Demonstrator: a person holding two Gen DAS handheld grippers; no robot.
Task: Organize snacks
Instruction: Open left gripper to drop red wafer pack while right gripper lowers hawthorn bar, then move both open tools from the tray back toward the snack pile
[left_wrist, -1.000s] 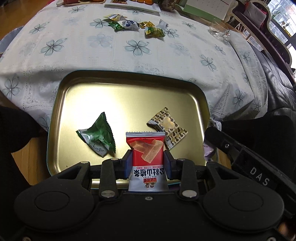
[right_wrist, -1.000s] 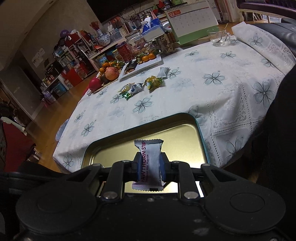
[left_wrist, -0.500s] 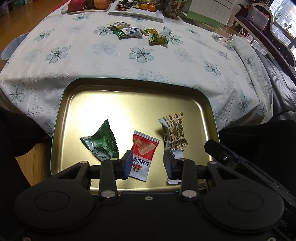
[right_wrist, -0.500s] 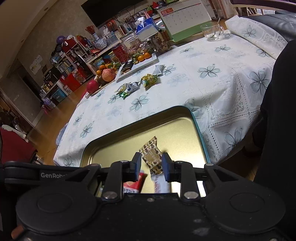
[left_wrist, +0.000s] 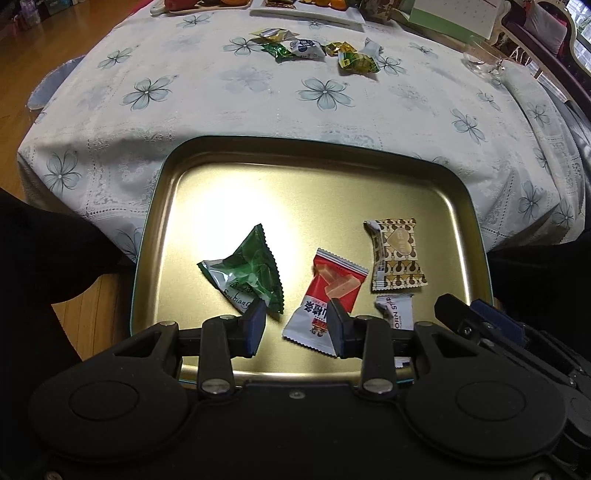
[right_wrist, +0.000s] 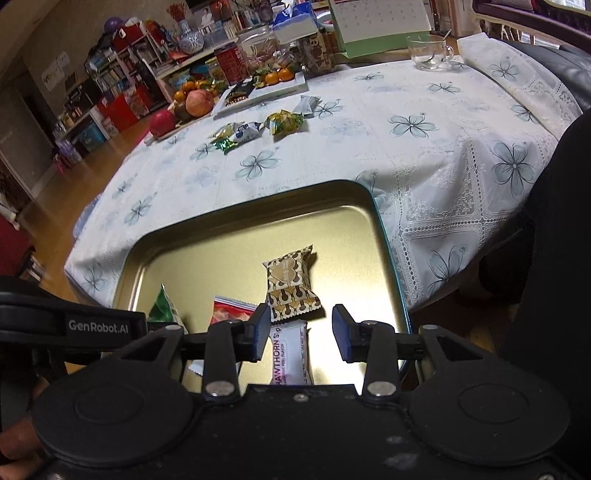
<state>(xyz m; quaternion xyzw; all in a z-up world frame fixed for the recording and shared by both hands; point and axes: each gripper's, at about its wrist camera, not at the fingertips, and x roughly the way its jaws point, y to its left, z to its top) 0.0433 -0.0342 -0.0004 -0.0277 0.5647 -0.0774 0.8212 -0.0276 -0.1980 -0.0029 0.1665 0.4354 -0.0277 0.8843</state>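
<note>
A gold tin tray (left_wrist: 295, 184) (right_wrist: 236, 236) lies in front of the table. In it lie a green snack packet (left_wrist: 251, 269) (right_wrist: 162, 308), a red packet (left_wrist: 328, 295) (right_wrist: 231, 312), a brown-and-cream heart packet (left_wrist: 397, 254) (right_wrist: 291, 288) and a white hawthorn strip packet (left_wrist: 399, 314) (right_wrist: 290, 350). My left gripper (left_wrist: 297, 328) is open and empty above the red packet. My right gripper (right_wrist: 301, 334) is open and empty above the white packet.
Several loose wrapped snacks (left_wrist: 317, 50) (right_wrist: 258, 127) lie on the flowered tablecloth (left_wrist: 240, 96) farther back. Behind them stand a white plate with oranges (right_wrist: 266, 86), fruit (right_wrist: 192, 103), a glass cup (right_wrist: 428, 51) and a calendar (right_wrist: 380, 26). A dark sofa (left_wrist: 576, 122) is at the right.
My left gripper opened and dropped the red packet into the tray. My right gripper opened and dropped the white hawthorn packet beside it. Both grippers have drawn back slightly.
</note>
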